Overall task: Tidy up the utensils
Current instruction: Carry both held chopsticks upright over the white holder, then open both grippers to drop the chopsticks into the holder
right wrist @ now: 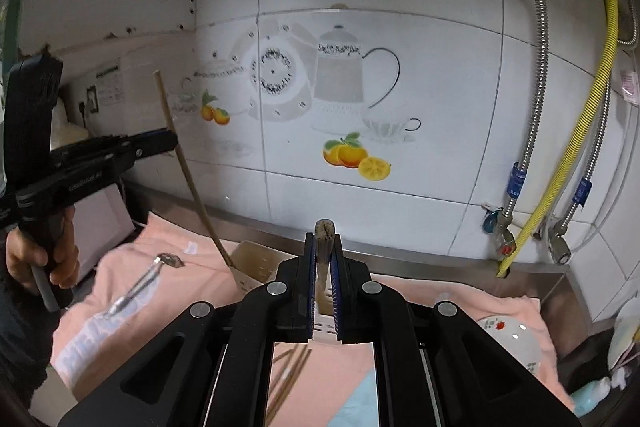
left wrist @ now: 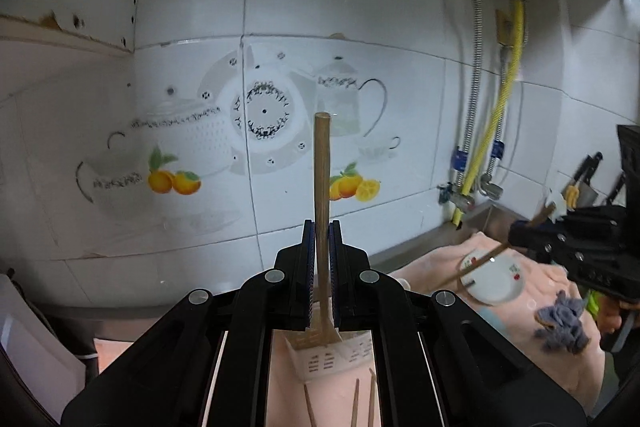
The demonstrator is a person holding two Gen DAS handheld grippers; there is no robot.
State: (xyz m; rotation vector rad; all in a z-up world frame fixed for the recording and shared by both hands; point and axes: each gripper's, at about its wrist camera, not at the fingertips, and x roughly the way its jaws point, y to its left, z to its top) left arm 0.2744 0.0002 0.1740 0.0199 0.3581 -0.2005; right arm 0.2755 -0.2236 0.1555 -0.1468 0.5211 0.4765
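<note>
My left gripper (left wrist: 321, 227) is shut on a wooden chopstick (left wrist: 322, 171) held upright; its lower end dips into a white perforated utensil holder (left wrist: 320, 355). It also shows in the right wrist view (right wrist: 170, 141) with that chopstick (right wrist: 188, 171) slanting down into the holder (right wrist: 256, 263). My right gripper (right wrist: 323, 239) is shut on another chopstick (right wrist: 324, 231), seen end-on above the holder. In the left wrist view the right gripper (left wrist: 520, 231) holds its chopstick (left wrist: 484, 259) slanted. Several loose chopsticks (left wrist: 356, 403) (right wrist: 292, 367) lie on the pink cloth.
A metal spoon (right wrist: 140, 283) lies on the pink cloth (right wrist: 200, 287) at left. A white dish with red flowers (left wrist: 494, 279) (right wrist: 512, 343) and a grey rag (left wrist: 564, 323) lie at right. Tiled wall, pipes and a yellow hose (right wrist: 576, 131) stand behind. Knives (left wrist: 584, 179) hang at far right.
</note>
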